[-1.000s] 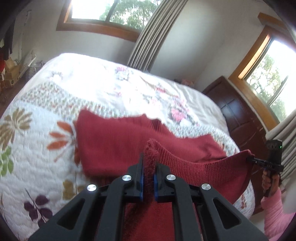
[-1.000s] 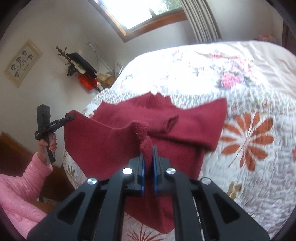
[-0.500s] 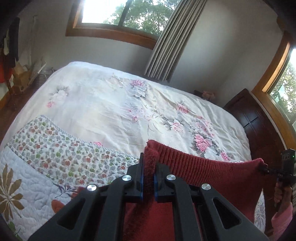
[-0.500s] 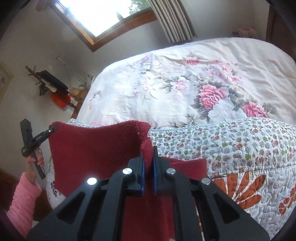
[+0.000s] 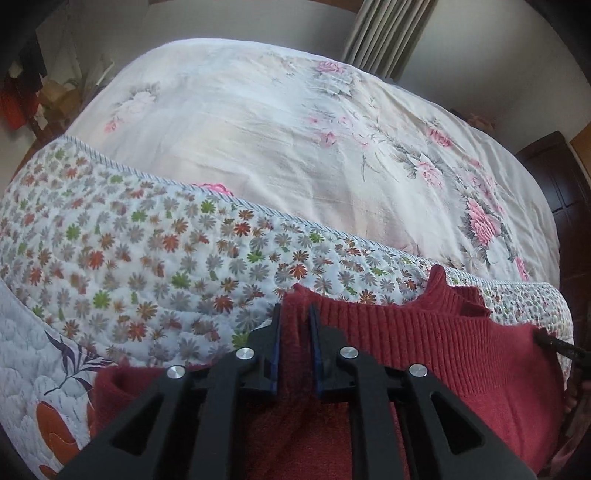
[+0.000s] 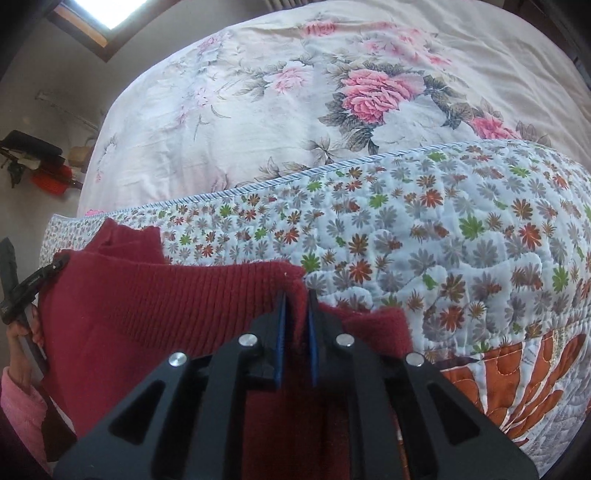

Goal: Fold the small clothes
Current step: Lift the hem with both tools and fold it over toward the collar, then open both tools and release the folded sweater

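Observation:
A dark red knitted sweater (image 5: 424,343) lies stretched between both grippers over the flowered quilt (image 5: 147,258). My left gripper (image 5: 295,314) is shut on one corner of its ribbed hem. My right gripper (image 6: 295,299) is shut on the other corner of the sweater (image 6: 147,306). The hem runs taut from one gripper to the other. Each view shows the other gripper at the sweater's far corner: the right one (image 5: 554,341) and the left one (image 6: 55,267), held by a hand in a pink sleeve (image 6: 18,402). The collar sticks up past the hem.
The bed carries a pale rose-print sheet (image 5: 295,129) beyond the quilt's corded edge. A dark wooden cabinet (image 5: 565,184) stands right of the bed. A curtain (image 5: 388,33) hangs at the back wall. A rack with red and black things (image 6: 40,162) stands left of the bed.
Both grippers have carried the hem forward and down over the rest of the sweater, toward the far quilt edge. The cameras now tilt down at the bed; windows are out of view.

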The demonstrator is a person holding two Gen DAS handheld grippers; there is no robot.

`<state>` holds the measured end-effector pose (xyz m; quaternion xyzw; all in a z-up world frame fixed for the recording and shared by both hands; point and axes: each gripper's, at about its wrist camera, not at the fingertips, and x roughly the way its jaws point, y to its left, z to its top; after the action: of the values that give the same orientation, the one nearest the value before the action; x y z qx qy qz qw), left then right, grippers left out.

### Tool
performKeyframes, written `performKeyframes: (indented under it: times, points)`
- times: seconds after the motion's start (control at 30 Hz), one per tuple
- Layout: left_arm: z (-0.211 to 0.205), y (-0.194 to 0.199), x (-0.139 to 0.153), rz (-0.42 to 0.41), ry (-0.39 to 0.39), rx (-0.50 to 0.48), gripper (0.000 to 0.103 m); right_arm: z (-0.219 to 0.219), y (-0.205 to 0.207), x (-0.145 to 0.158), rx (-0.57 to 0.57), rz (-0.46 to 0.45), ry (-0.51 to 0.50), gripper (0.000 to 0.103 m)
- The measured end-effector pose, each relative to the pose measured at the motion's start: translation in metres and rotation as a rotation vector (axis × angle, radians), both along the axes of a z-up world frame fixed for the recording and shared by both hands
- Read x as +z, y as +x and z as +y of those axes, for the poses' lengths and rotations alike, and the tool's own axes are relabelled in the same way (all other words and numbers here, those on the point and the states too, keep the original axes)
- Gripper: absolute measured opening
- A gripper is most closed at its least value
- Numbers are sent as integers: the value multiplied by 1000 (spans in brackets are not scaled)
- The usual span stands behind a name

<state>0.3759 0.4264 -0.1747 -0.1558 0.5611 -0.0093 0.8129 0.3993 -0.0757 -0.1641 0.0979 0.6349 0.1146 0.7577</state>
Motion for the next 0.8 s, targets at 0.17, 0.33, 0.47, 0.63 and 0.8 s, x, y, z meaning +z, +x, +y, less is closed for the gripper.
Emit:
performKeyframes:
  times: [0.17,0.33,0.47,0.63,0.8]
  points:
    - [8,-22,62,-122,4,-11,33,-11,-13,46,11,-75,22,29]
    - [6,-75,120,-226,28,-75,47,-21,-71,96,123,-137,21,41]
    - [-24,-133,126,-192,50,-185,51,-23,-132,99,189,-109,41,46]
    - [-50,-187,102,-132,-7,-210,54,-36,-187,78,153,-46,120,48]
    - [-58,-208,71,-85,19,-189,54,-33,-205,66,132,-21,184,11]
